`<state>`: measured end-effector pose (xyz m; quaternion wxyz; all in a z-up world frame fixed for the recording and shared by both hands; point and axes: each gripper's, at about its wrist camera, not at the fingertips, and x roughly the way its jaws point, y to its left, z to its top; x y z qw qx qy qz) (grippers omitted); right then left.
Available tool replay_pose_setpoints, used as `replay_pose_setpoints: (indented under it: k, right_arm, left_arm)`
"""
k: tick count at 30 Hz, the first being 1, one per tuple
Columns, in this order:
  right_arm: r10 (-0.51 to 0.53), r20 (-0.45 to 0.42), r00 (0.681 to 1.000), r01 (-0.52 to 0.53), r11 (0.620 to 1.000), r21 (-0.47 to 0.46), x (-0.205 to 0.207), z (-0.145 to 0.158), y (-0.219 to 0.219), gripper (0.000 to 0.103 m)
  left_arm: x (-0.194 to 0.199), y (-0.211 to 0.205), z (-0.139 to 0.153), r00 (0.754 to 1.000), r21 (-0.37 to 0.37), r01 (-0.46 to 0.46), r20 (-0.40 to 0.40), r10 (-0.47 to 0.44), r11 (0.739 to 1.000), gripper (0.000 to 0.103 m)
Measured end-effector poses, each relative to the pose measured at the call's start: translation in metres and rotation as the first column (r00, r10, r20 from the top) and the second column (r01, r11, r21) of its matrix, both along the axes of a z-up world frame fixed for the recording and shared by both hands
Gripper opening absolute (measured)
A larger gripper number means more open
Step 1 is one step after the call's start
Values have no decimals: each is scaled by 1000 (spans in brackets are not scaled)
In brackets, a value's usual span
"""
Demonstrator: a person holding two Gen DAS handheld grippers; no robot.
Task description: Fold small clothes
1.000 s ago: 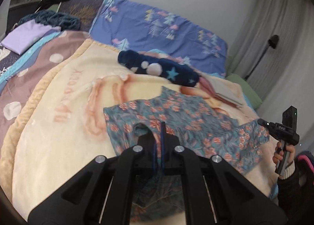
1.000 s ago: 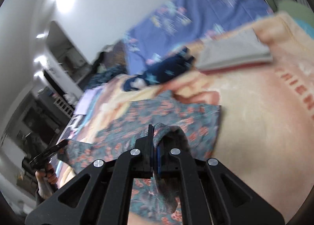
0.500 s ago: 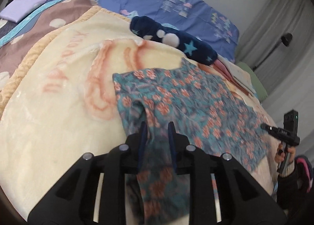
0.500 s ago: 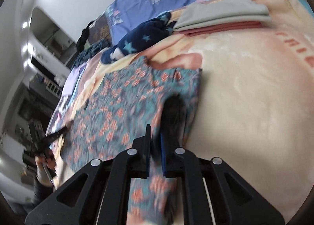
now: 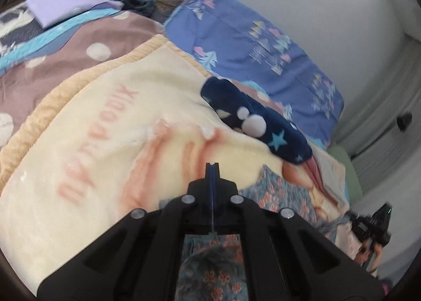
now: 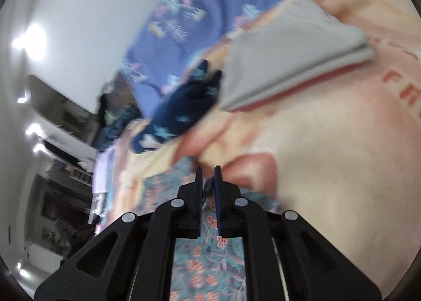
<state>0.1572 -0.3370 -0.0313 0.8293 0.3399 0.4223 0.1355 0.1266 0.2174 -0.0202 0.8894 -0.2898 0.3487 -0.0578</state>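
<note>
Below, the floral garment [image 5: 210,269] is spread on the blanket [image 5: 105,127]; left gripper [image 5: 212,167] fingers are pressed together, right gripper [image 6: 208,172] fingers slightly parted.

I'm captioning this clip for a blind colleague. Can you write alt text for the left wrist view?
The left gripper, fingers pressed together, hangs over a teal floral garment lying on a cream plush blanket. Beyond it lie a navy star-print fleece and a blue patterned pillow; the right gripper shows at the far right edge.
</note>
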Motion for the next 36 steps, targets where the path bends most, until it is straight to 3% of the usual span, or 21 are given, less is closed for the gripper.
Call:
replay_pose_setpoints:
  k: [2,5,6,10,11,12,14,15,17,19,21,22,23,24,25,27,29,30,32,33,36]
  right_arm:
    - [27,23,999,-26,998,-58,-9,-2,2,28]
    - [45,60,997,-36,989,-147,-18,0,-1,32]
    - [56,66,996,-44,984,-172,-19,0,-2,32]
    - [134,77,988,-104,946,-307,-22,1,6,38]
    - [160,74,984,-124,929,-349,-22,-1,12,39]
    - [196,59,979,-157,904,-397,-21,-3,20,39]
    - [230,40,972,-190,880,-435,-19,-6,29,42]
    - [249,28,968,-210,868,-450,-16,-10,35,43]
    - [261,14,965,-226,862,-453,-11,-17,42,43]
    - [253,6,967,-225,868,-442,-9,-21,45,43]
    - [236,-4,972,-215,878,-428,-3,-25,47,43]
    - [227,-4,974,-208,881,-425,-1,-25,47,43]
    - [222,-3,975,-202,884,-422,0,-24,48,43]
    - [215,-1,977,-196,887,-419,3,-24,46,43]
    - [205,-1,979,-187,891,-415,6,-23,46,43]
    - [187,-4,982,-174,901,-397,10,-23,41,43]
    - [172,-13,985,-164,912,-377,15,-25,38,43]
    - [168,-16,986,-162,917,-364,17,-26,35,43]
    - [171,-18,985,-166,923,-346,20,-27,31,43]
    - [173,-19,985,-169,925,-340,21,-28,30,43]
    - [183,-22,983,-181,935,-305,27,-31,27,43]
  left_arm:
    - [-9,3,1,1000,31,13,19,-14,999,4]
    - [-32,-2,4,994,120,87,52,-94,989,32]
    - [-40,-5,5,991,152,114,58,-124,982,35]
    - [-81,-33,11,955,361,260,44,-295,896,44]
    - [-91,-42,11,939,417,299,32,-342,858,50]
    - [-104,-55,11,918,495,340,10,-396,800,53]
    - [-125,-87,1,874,674,399,-74,-481,621,59]
    - [-133,-104,-10,849,743,428,-135,-511,514,60]
    - [-137,-124,-30,818,799,464,-222,-530,383,60]
    - [-131,-140,-49,814,846,448,-252,-524,289,61]
    - [-116,-151,-57,829,891,385,-221,-513,239,62]
    - [-105,-152,-56,845,902,357,-201,-496,244,62]
    - [-88,-150,-52,873,909,315,-164,-460,273,62]
    - [-68,-143,-43,908,908,260,-115,-403,327,62]
    - [-50,-133,-35,933,893,223,-79,-351,391,62]
    - [-9,-101,-15,975,785,155,-23,-223,600,65]
    - [17,-68,-6,996,647,78,-11,-93,759,62]
    - [24,-58,-6,996,585,80,-27,-79,807,61]
    - [29,-50,-11,988,476,154,-54,-146,866,63]
    - [31,-50,-16,979,436,205,-74,-192,876,65]
    - [37,-58,-35,957,426,288,-153,-245,858,65]
